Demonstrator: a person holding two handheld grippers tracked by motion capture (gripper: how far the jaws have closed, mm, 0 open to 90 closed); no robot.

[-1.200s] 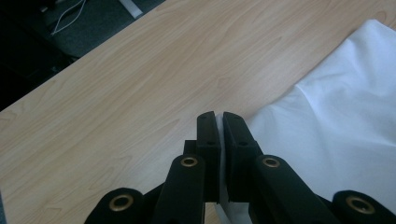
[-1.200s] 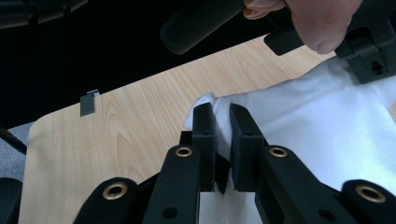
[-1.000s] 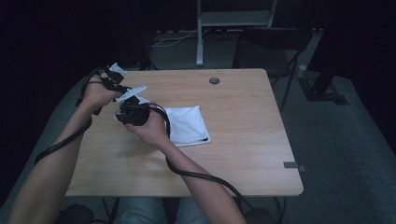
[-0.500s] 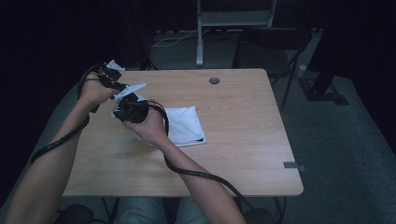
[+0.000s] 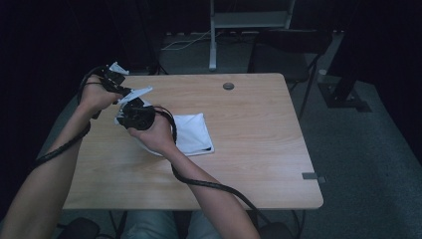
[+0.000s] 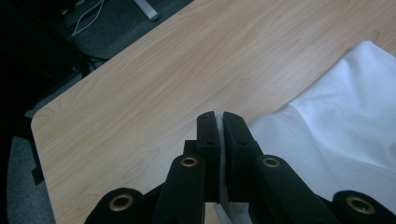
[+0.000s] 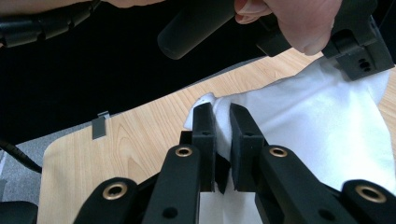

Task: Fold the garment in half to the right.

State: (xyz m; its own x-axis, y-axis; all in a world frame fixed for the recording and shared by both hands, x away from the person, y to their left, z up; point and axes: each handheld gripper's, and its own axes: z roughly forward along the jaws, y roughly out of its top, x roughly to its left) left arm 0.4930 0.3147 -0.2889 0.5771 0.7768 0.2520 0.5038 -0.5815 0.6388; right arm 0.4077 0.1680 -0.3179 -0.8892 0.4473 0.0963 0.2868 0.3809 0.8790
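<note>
A white cloth lies on the left half of the wooden table, its left edge lifted off the top. My left gripper is over the table's far left corner, jaws shut on a thin fold of the cloth, as the left gripper view shows. Just to its right and nearer me, my right gripper is shut on the cloth's raised edge. The right gripper view also has the left hand and its gripper close above the same edge.
A small dark round object sits near the table's far edge. Behind the table are a dark chair and a metal stand. A grey tab marks the near right edge. The table's right half is bare wood.
Both hands have stayed almost where they were. The cloth's near right corner has crept slightly to the left.
</note>
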